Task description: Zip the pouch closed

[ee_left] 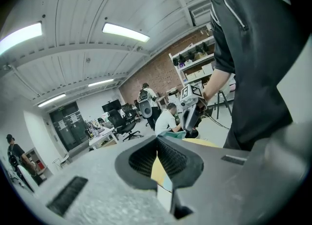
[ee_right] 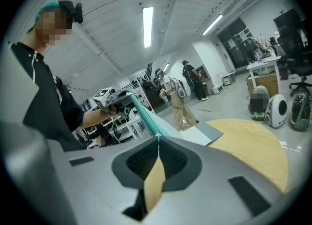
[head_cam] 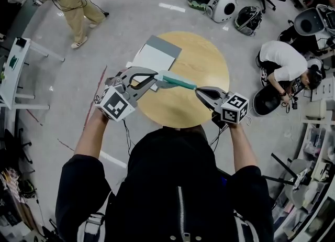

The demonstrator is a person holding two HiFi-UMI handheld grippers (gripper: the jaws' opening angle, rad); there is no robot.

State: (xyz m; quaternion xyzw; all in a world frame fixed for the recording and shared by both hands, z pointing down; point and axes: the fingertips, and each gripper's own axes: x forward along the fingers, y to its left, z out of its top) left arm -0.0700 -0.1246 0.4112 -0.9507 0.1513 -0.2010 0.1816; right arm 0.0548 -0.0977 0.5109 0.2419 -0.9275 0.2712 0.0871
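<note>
My left gripper [head_cam: 156,80] is pinched shut on the left end of the teal pouch [head_cam: 178,82], anchoring it so the zip line is pulled straight; the pouch spans the air between my hands, lifted off the round table [head_cam: 209,63]; my right gripper [head_cam: 199,90] is clamped narrow on the other end, which I judge to be the zip pull, placed to drag it along.

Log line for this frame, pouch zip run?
pouch: teal, held above round table | left tool: shut on one end | right tool: shut on other end | zip: unclear
</note>
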